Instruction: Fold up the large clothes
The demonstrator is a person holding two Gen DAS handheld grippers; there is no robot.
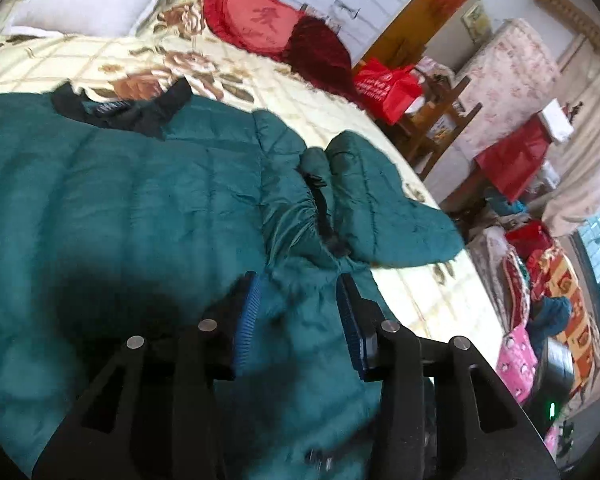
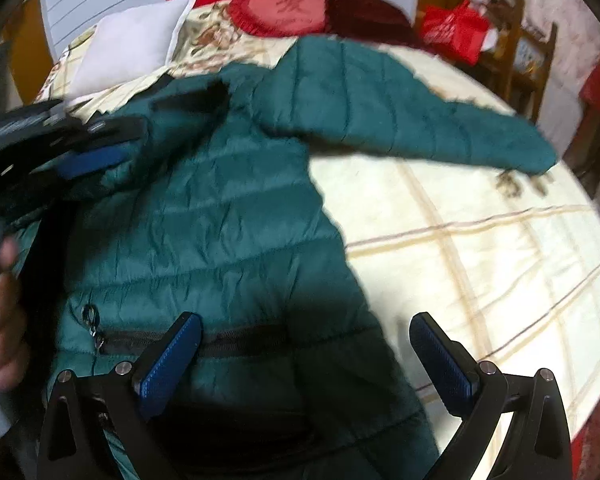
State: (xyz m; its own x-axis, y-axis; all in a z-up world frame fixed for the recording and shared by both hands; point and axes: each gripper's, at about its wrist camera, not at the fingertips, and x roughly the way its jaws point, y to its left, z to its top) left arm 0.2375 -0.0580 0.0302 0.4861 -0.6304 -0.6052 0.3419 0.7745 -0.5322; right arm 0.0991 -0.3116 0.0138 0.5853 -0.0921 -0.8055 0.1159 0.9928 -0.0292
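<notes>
Teal quilted nylon, puffy: the jacket point(image 2: 204, 216) lies spread on the bed point(image 2: 480, 264), collar point(image 1: 140, 110) toward the headboard edge, body over my left half of the quilt. The sleeve point(image 2: 400, 120) on my right side runs out toward the bed's right edge. The left view shows it differently, bunched near the shoulder; I cannot reconcile the two through the blur.

Pillow point(image 2: 128, 52) and red cushion point(image 2: 284, 10) at the head edge, clear of the jacket.

Right gripper point(image 2: 304, 356): spread wide, holding nothing, poised over the jacket's lower side seam, one pad point(image 2: 168, 364) above the pocket zip point(image 2: 188, 340), the other over bare quilt.

Left gripper point(image 1: 298, 320): pads apart, fabric visible in the gap but not pinched, as far as I can tell. From the right view it sits near the collar end.

Step, as I judge it: setting up the first fold, nothing yet folded. Next move probably wants my right gripper to reach for the sleeve, pinch it and lay it across the chest. The shell looks slippery and thick, so a deep bite on a seam seems safer.
</notes>
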